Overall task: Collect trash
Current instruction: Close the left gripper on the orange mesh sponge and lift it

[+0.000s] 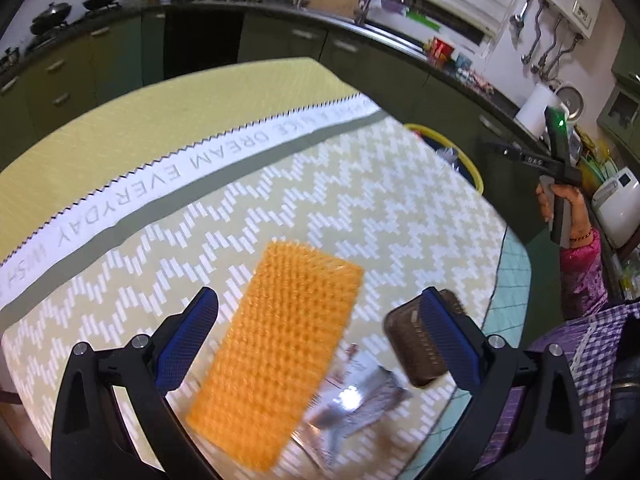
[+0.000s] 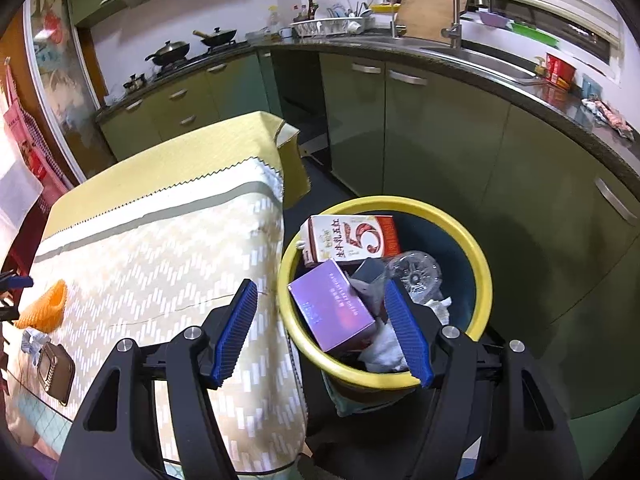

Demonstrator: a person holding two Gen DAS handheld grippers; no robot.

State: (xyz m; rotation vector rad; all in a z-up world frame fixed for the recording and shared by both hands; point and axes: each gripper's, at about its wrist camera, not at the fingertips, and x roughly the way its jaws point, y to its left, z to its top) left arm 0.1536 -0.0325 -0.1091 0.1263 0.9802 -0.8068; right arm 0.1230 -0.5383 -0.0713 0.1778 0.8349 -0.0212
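Observation:
An orange foam fruit net [image 1: 280, 344] lies on the patterned tablecloth [image 1: 360, 200], between the open fingers of my left gripper [image 1: 320, 344], which hovers over it without touching. A crinkled silver wrapper [image 1: 352, 404] lies just right of the net, and a brown ridged tray [image 1: 416, 348] sits by the right finger. My right gripper [image 2: 320, 332] is open and empty above the yellow-rimmed trash bin [image 2: 486, 280], which holds a purple box [image 2: 332, 312], a red-and-white carton [image 2: 352, 240], a clear bottle and tissue. The net [image 2: 44, 308], wrapper [image 2: 32, 340] and tray [image 2: 56, 372] also show at the left of the right wrist view.
The table [image 2: 160, 184] stands left of the bin, its cloth hanging over the edge. Green kitchen cabinets [image 2: 440, 140] and a counter with a sink curve behind the bin. A teal mat [image 1: 516, 280] covers the table's right end.

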